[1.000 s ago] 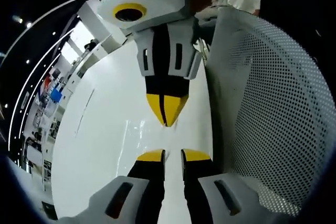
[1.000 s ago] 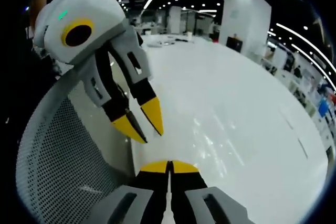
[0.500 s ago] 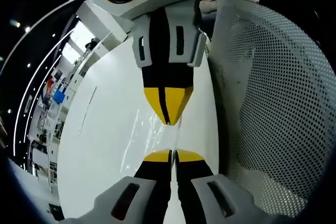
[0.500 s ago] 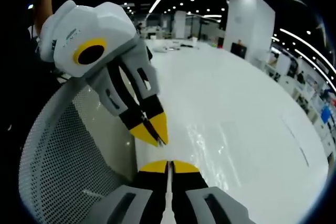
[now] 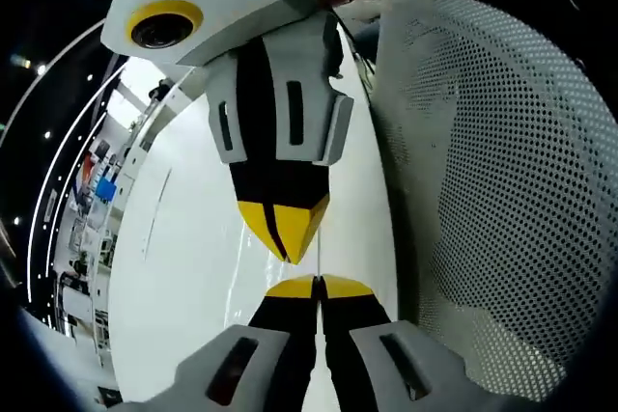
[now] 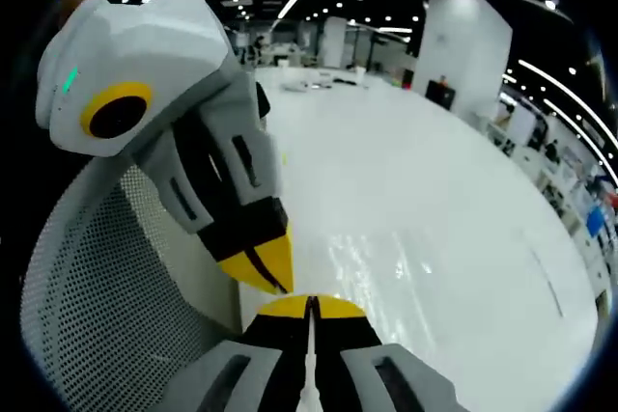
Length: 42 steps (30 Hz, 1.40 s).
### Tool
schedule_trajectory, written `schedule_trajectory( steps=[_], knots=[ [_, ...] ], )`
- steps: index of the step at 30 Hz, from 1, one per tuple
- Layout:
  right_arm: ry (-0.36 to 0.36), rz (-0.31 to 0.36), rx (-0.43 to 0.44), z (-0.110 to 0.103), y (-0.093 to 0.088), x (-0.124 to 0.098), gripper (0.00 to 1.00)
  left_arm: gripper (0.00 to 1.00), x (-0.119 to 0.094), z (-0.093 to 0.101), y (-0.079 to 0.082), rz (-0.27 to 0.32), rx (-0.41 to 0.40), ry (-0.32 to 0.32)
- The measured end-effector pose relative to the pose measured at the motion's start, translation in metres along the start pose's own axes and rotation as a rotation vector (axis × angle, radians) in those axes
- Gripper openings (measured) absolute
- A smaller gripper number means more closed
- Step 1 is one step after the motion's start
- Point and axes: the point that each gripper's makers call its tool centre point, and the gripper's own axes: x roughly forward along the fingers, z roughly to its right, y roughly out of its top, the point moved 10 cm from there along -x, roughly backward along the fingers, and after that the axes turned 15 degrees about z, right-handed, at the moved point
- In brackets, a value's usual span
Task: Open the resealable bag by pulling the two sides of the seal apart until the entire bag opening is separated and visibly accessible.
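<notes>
The thin, slippery clear bag (image 6: 377, 258) is being pinched at its top edge, low in the frame, by both closed grippers (image 5: 317, 285) (image 6: 311, 304).

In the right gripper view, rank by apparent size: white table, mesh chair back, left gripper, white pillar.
1. White table
2. Mesh chair back and left gripper: similar; the gripper's nearness to the camera makes ranking unsure
3. White pillar

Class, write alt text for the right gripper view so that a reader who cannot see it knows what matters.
The right gripper and the left gripper meet tip to tip, both shut on a clear resealable bag over a glossy white table. A white perforated chair back curves at the left.
</notes>
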Motion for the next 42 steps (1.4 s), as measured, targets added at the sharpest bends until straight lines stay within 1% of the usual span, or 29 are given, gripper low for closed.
schedule_trajectory(
  steps=[5,7,8,11,15,16,20,26,34,35,36,38,42],
  knots=[
    [-0.034,0.004,0.001,0.006,0.002,-0.002,0.00,0.00,0.001,0.000,0.000,0.004,-0.005,0.009],
    [-0.043,0.012,0.006,0.008,0.003,-0.002,0.00,0.00,0.001,0.000,0.001,0.005,-0.009,0.014],
    [-0.060,0.030,0.017,0.010,0.005,-0.004,0.00,0.00,0.001,0.000,0.001,0.005,-0.008,0.013],
    [-0.074,0.033,0.009,0.012,0.006,-0.006,0.00,0.00,0.001,0.003,0.000,0.015,-0.034,0.014],
    [-0.100,0.043,0.012,0.015,0.007,-0.009,0.00,0.00,-0.001,0.004,-0.001,0.012,-0.027,0.019],
    [-0.109,0.055,0.013,0.016,0.007,-0.011,0.00,0.00,-0.001,0.004,-0.001,0.013,-0.028,0.020],
    [-0.144,0.072,0.018,0.020,0.010,-0.012,0.00,0.00,-0.001,0.004,-0.001,0.026,-0.051,0.028],
    [-0.185,0.092,0.029,0.029,0.015,-0.016,0.00,0.00,-0.002,0.004,-0.002,0.023,-0.059,0.038],
    [-0.221,0.127,0.060,0.040,0.021,-0.022,0.00,0.00,-0.003,0.002,-0.005,0.029,-0.093,0.064],
    [-0.238,0.140,0.064,0.042,0.023,-0.024,0.00,0.00,-0.003,0.001,-0.004,0.032,-0.097,0.067],
    [-0.281,0.165,0.060,0.044,0.026,-0.025,0.00,0.00,-0.003,0.001,-0.004,0.035,-0.098,0.072],
    [-0.300,0.191,0.065,0.046,0.030,-0.028,0.00,0.00,-0.003,-0.001,-0.001,0.045,-0.096,0.080],
    [-0.345,0.220,0.045,0.051,0.040,-0.033,0.00,0.00,-0.003,-0.009,0.002,0.067,-0.102,0.104]
  ],
)
